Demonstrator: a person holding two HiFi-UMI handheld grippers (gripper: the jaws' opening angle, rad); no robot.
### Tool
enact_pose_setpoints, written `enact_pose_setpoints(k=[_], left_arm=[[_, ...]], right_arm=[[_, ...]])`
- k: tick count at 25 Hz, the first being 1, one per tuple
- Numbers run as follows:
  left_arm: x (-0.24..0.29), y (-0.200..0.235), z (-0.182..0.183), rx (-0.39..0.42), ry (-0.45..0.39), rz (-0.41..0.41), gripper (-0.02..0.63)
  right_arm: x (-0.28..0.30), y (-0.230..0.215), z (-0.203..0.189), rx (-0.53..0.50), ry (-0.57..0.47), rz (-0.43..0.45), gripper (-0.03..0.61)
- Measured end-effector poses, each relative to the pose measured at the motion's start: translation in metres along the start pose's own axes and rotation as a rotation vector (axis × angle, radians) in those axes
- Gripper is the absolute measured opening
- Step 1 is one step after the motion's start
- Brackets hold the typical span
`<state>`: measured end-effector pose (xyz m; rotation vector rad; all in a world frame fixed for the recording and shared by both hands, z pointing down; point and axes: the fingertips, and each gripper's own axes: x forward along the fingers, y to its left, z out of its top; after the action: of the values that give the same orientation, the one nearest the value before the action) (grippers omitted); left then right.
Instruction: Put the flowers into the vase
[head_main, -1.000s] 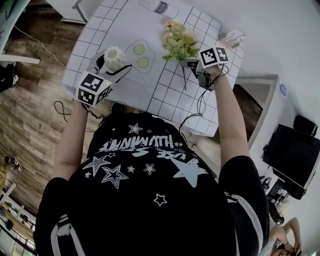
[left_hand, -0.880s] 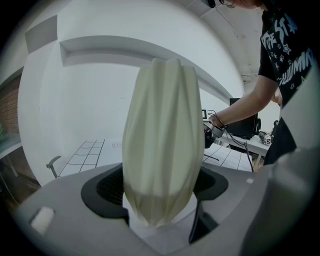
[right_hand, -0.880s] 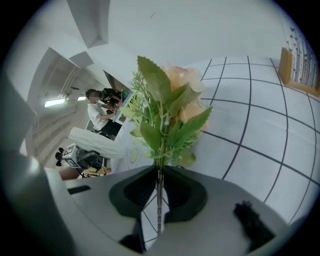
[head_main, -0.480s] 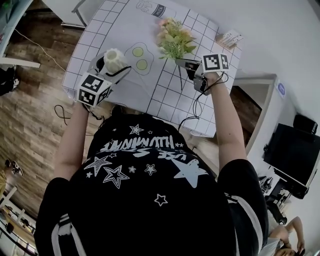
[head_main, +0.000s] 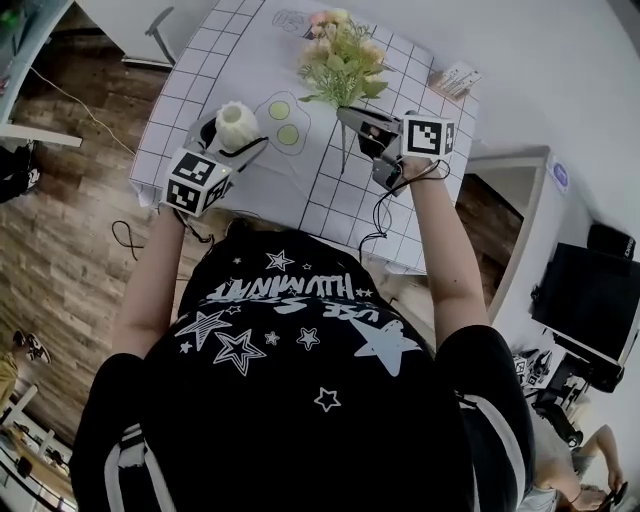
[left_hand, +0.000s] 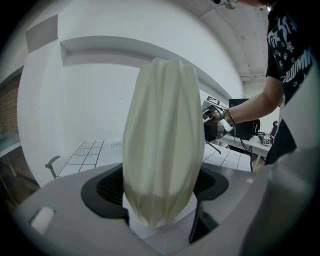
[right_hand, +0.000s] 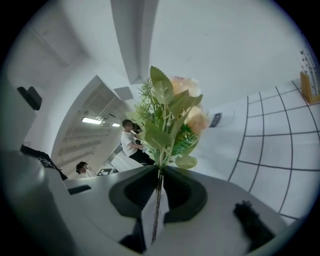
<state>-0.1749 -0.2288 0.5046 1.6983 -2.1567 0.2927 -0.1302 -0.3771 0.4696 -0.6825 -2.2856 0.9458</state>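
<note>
A cream ribbed vase (head_main: 235, 122) stands upright near the table's left front, and my left gripper (head_main: 232, 138) is shut on its lower body. In the left gripper view the vase (left_hand: 162, 145) fills the middle between the pads of the left gripper (left_hand: 160, 222). A bunch of pale pink flowers with green leaves (head_main: 338, 60) hangs above the tablecloth, to the right of the vase. My right gripper (head_main: 352, 120) is shut on its thin stem, whose end pokes out below. In the right gripper view the flowers (right_hand: 170, 117) rise from the closed jaws of the right gripper (right_hand: 156, 210).
A white tablecloth with a black grid (head_main: 400, 215) covers the table and carries printed fried eggs (head_main: 285, 120). A small card holder (head_main: 458, 78) sits at the far right corner. Cables (head_main: 385, 215) trail from the right gripper. Wooden floor lies to the left. People (right_hand: 131, 142) stand in the background.
My right gripper has risen with the flowers and swung them further from me and a little left. The left gripper and the vase have stayed where they were.
</note>
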Motion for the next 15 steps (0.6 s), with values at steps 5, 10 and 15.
enact_pose_setpoints(k=[5,10,15], left_arm=[[0.001,-0.004,0.003,0.005,-0.005,-0.010,0.385],[0.002,-0.004,0.003,0.001,-0.001,-0.019,0.385],[0.003,-0.007,0.003,-0.008,0.000,-0.034,0.387]], right_arm=[[0.011,0.054,0.025,-0.079,-0.076,0.090,0.051],[0.024,0.105,0.043,-0.205,-0.111,0.159,0.051],[0.034,0.143,0.058,-0.272,-0.161,0.182,0.051]])
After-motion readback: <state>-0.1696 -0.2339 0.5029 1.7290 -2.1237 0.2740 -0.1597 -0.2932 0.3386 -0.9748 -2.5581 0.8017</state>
